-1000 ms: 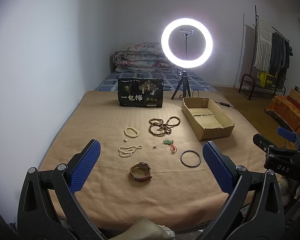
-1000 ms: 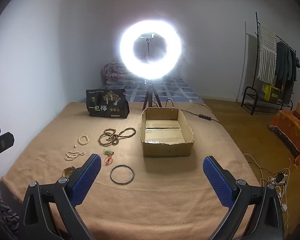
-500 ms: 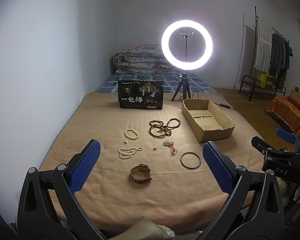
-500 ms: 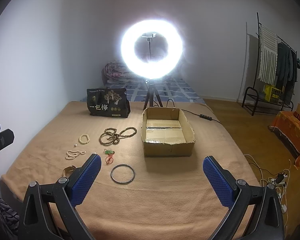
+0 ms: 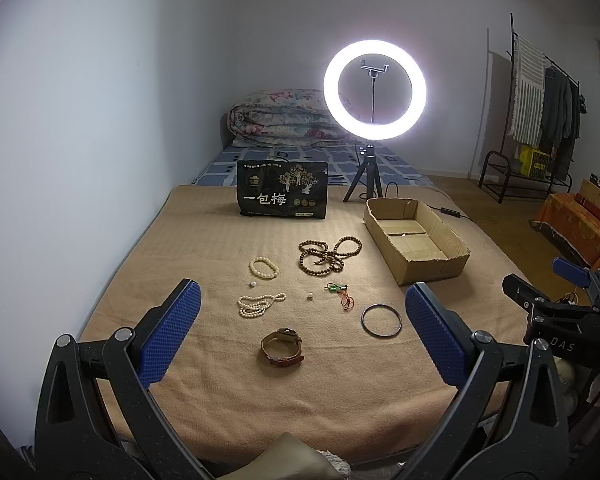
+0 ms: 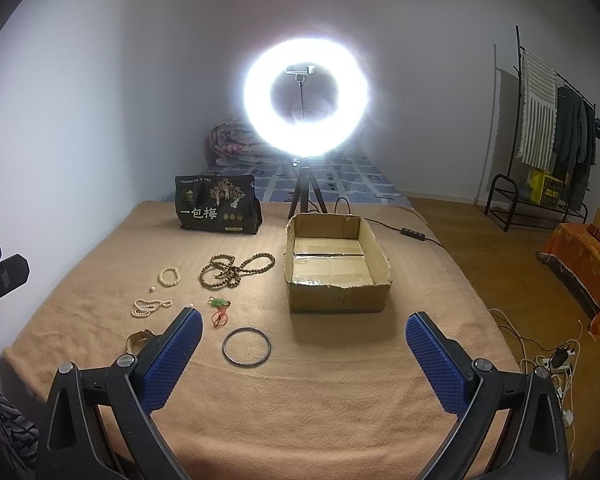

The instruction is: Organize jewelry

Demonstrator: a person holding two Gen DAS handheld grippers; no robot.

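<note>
Jewelry lies on a tan blanket [image 5: 204, 248]: a brown-strap watch [image 5: 282, 347], a dark bangle [image 5: 381, 320], a pearl necklace [image 5: 258, 304], a pearl bracelet [image 5: 263, 267], brown wooden beads [image 5: 326, 256], a green and red pendant cord [image 5: 342, 294] and two loose pearls. An open, empty cardboard box [image 5: 414, 233] stands to the right. My left gripper [image 5: 300, 332] is open above the near edge, over the watch. My right gripper [image 6: 304, 354] is open, near the bangle [image 6: 247, 347], in front of the box [image 6: 336, 266].
A black snack bag [image 5: 282, 195] stands at the back of the blanket. A lit ring light [image 5: 374, 88] on a tripod stands behind the box, its cable running right. A folded quilt [image 5: 280, 118] lies behind. A clothes rack [image 5: 540, 120] stands far right.
Both grippers have drifted back and up very slightly; the scene looks marginally farther away. Nothing on the blanket has moved.
</note>
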